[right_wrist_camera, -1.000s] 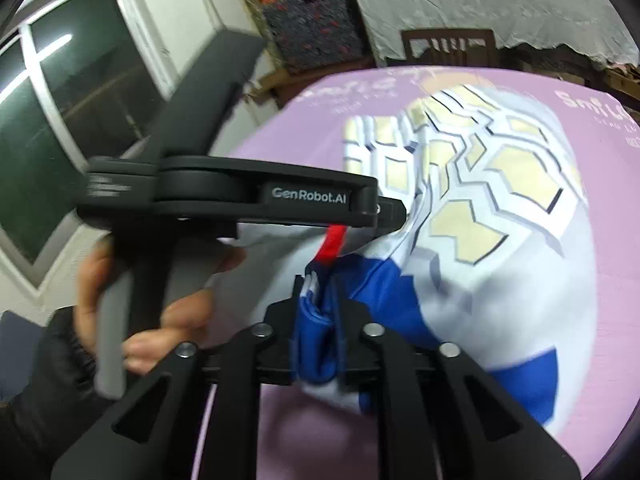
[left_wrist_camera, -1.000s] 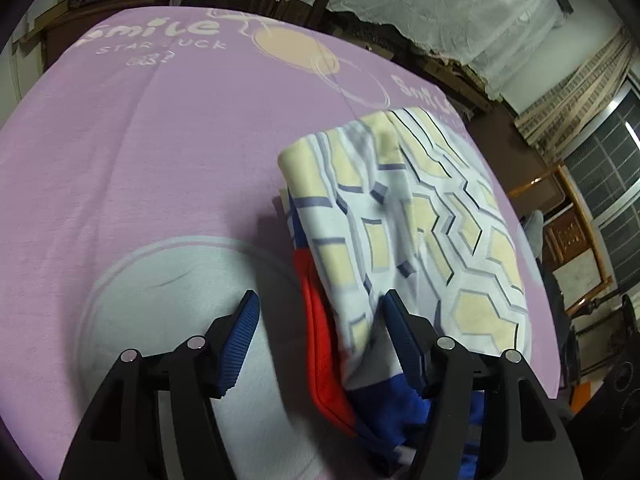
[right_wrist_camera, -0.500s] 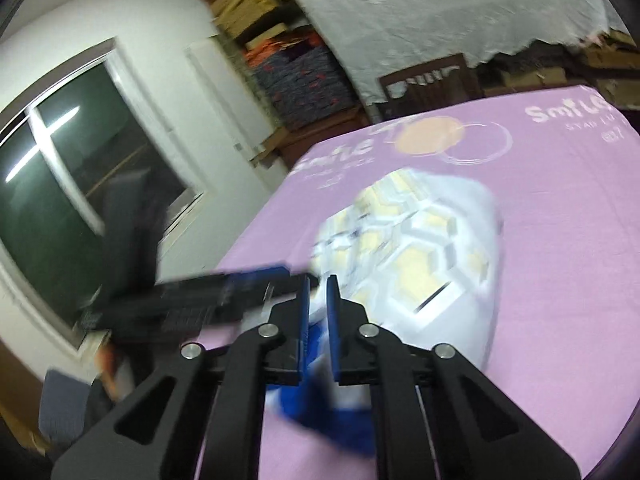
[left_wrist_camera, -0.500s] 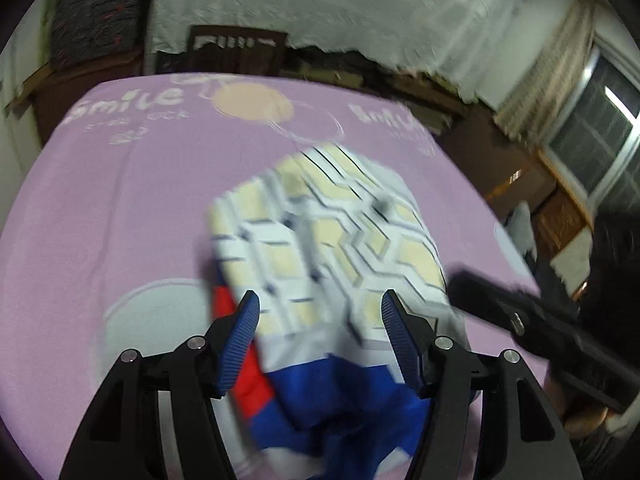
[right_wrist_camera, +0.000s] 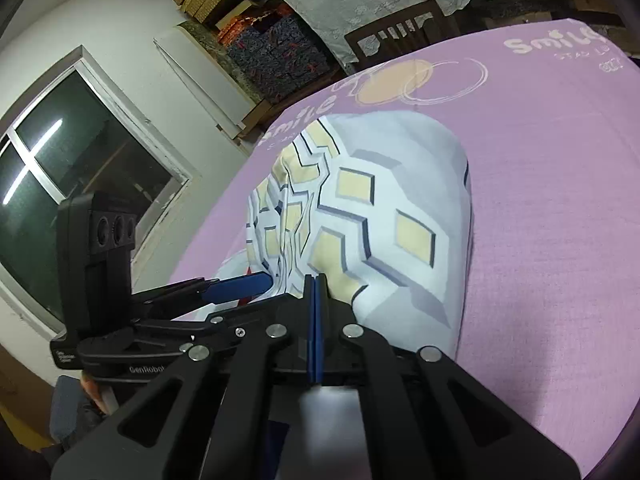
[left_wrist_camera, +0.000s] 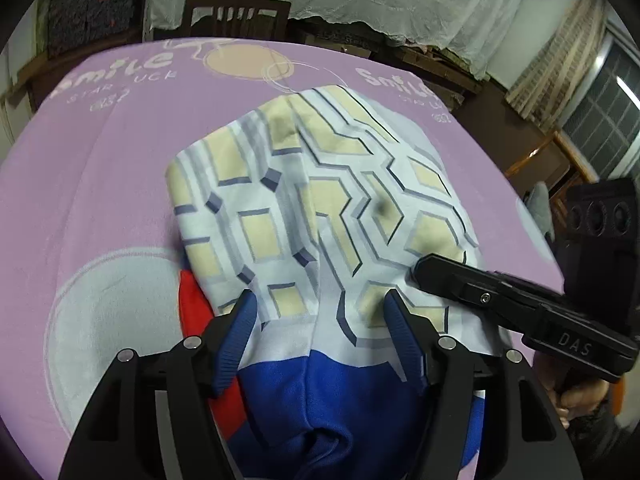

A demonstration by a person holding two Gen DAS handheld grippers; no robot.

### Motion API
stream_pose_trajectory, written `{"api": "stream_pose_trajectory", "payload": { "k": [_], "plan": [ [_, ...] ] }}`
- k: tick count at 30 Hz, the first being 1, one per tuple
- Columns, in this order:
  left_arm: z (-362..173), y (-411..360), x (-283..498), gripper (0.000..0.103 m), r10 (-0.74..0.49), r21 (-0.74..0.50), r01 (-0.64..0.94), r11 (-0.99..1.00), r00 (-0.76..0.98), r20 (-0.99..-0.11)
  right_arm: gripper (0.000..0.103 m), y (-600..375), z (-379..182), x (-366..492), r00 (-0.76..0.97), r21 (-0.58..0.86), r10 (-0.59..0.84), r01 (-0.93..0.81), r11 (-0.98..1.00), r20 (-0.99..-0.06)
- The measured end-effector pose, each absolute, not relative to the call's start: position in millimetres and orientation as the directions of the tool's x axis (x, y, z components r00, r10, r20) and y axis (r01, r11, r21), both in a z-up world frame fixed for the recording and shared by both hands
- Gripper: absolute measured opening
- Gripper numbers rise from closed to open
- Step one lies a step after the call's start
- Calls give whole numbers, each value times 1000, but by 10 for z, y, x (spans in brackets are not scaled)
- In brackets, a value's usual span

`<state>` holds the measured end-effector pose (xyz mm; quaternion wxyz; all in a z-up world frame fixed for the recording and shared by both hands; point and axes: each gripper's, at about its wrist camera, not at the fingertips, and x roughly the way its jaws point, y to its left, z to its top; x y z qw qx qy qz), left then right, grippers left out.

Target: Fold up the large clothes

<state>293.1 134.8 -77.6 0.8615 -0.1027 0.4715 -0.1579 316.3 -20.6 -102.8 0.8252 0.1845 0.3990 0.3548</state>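
A folded garment (left_wrist_camera: 320,200), white with yellow hexagons and blue and red parts at its near end, lies on the purple blanket (left_wrist_camera: 100,180). My left gripper (left_wrist_camera: 322,312) hangs over that near end. Its jaws stand wide and are opening a little, with the cloth under the gap and neither blue pad pressing on it. The right gripper (left_wrist_camera: 420,270) comes in from the right, its tip at the garment's right edge. In the right wrist view the right gripper (right_wrist_camera: 316,280) is shut, pads together, with nothing between them, just in front of the garment (right_wrist_camera: 380,208). One blue finger (right_wrist_camera: 240,285) of the left gripper lies beside it.
The blanket (right_wrist_camera: 540,200) spreads wide to the left and far side of the garment. A wooden chair (left_wrist_camera: 236,16) and a lace-covered pile stand beyond the far edge. A dark window (right_wrist_camera: 80,152) is at the left, and a hand (left_wrist_camera: 580,396) holds the right tool.
The right gripper let go of the blue cloth, drew back and closed empty. The left gripper shifted right, from beside the garment's left edge to astride its near end.
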Motion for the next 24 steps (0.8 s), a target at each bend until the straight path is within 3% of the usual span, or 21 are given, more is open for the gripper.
{"api": "stream_pose_trajectory", "payload": {
  "k": [3, 4, 5, 6, 8, 10, 14, 22, 24],
  "plan": [
    [-652, 1549, 2839, 67, -443, -423, 164, 891, 515, -733, 0, -316, -1039, 3149, 412, 636, 765, -428, 642, -495],
    [-607, 1607, 2806, 72, -453, -437, 164, 884, 525, -720, 0, -407, -1030, 3130, 406, 671, 784, -413, 616, -470],
    [-544, 1707, 2746, 83, -447, -440, 154, 885, 547, -708, 6, -498, -1013, 3111, 407, 697, 797, -401, 595, -446],
    [-508, 1787, 2698, 88, -433, -435, 141, 889, 564, -703, 11, -563, -1003, 3090, 414, 709, 801, -393, 585, -432],
    [-519, 1916, 2642, 91, -443, -457, 126, 880, 561, -699, 45, -772, -948, 3026, 454, 733, 802, -376, 567, -387],
    [-590, 1997, 2632, 91, -483, -509, 110, 853, 534, -694, 68, -908, -906, 2979, 509, 719, 766, -350, 601, -392],
    [-866, 2000, 2704, 91, -554, -590, 73, 804, 453, -699, 74, -952, -998, 3006, 492, 714, 751, -315, 625, -441],
    [-938, 1637, 2842, 91, -565, -558, 148, 817, 405, -719, 80, -618, -1285, 3200, 361, 739, 779, -276, 615, -513],
    [-943, 1572, 2878, 86, -573, -560, 162, 812, 402, -714, 81, -515, -1307, 3260, 348, 737, 779, -277, 617, -522]
  ]
}}
